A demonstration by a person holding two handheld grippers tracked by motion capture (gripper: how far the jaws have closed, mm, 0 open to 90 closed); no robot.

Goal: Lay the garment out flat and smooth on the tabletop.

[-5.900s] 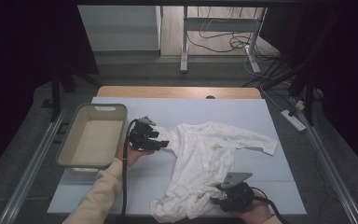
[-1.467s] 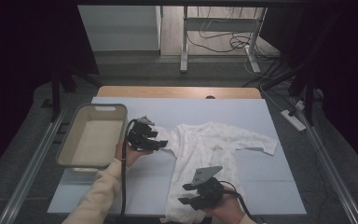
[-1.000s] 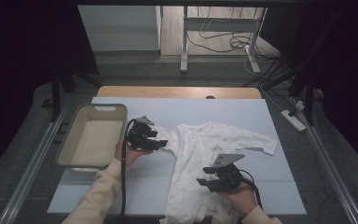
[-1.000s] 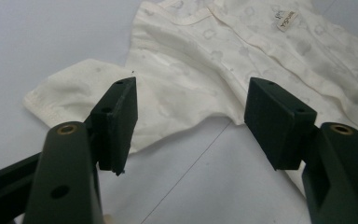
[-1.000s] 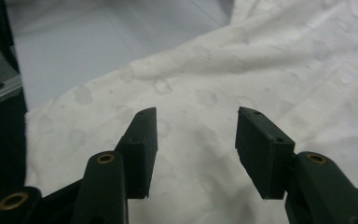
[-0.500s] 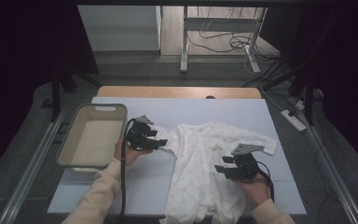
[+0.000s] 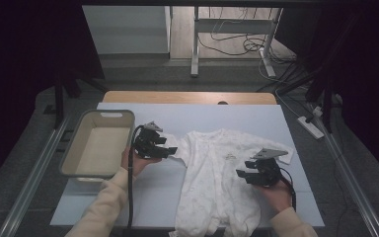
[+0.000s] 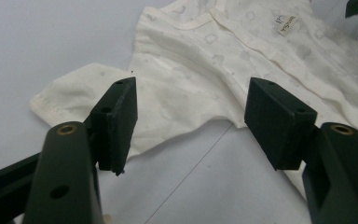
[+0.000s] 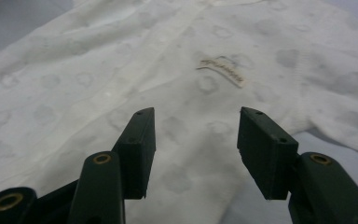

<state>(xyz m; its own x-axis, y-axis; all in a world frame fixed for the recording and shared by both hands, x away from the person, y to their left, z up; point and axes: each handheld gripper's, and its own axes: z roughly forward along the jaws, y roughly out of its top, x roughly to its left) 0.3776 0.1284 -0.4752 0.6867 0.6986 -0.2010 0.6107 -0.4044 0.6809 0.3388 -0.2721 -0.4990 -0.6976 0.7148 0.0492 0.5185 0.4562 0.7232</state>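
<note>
A: Okay, quick one. Where's the baby garment (image 7: 217, 182)?

B: Flat on the table (image 7: 256, 111), collar away from the person, legs hanging toward the near edge. Beige bin (image 7: 97, 145) sits off to the left, nothing in it that I can see.

A: Hand-held grippers?

B: Left hand-held gripper (image 7: 170, 149) hovers just beside the left sleeve (image 8: 81, 91), jaws wide apart, nothing between them. Right hand-held gripper (image 7: 242, 174) sits over the right side of the body panel, near the label (image 9: 221, 70), jaws moderately apart and just been opening, no cloth pinched.

A: Step in hand?

B: Looks like lining up for a fold, probably sleeves in first. That's my read, not certain.

A: How to do it well?

B: Drop the left jaws onto the sleeve cuff, take one layer plus its underside, not the table cover. Right should shift outward to the right sleeve (image 7: 276, 153) rather than grab mid-panel, or the front bunches. Lift low, carry across, keep the button strip (image 9: 135, 60) straight.
</note>
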